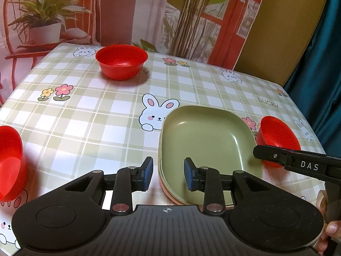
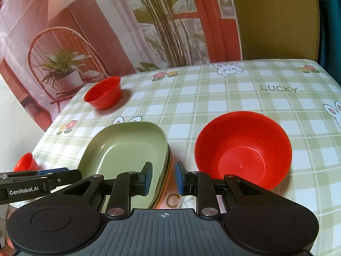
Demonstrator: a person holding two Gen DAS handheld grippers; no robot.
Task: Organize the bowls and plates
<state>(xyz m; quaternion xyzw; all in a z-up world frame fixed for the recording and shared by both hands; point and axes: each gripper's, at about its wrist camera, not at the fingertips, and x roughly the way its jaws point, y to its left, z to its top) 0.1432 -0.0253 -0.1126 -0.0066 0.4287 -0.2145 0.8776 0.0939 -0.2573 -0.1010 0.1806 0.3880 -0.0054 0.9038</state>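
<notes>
A stack of square plates, a green plate (image 1: 202, 140) (image 2: 127, 147) on top and pinkish ones under it, lies near the front of the checked tablecloth. My left gripper (image 1: 168, 173) is open and straddles the stack's left rim, pads apart from it. My right gripper (image 2: 164, 178) is open too, with the stack's right rim between its blue pads. Red bowls stand around the stack: one right of it (image 1: 277, 136) (image 2: 243, 147), one far back (image 1: 121, 60) (image 2: 103, 92), one at the left (image 1: 10, 162) (image 2: 25, 163).
A printed backdrop (image 1: 191, 10) with a chair and plants hangs right behind the table's far edge. A teal curtain (image 1: 324, 74) hangs beyond the right edge. A person's fingers (image 1: 332, 228) hold the right gripper's handle. Bare tablecloth (image 1: 85, 117) lies between the bowls.
</notes>
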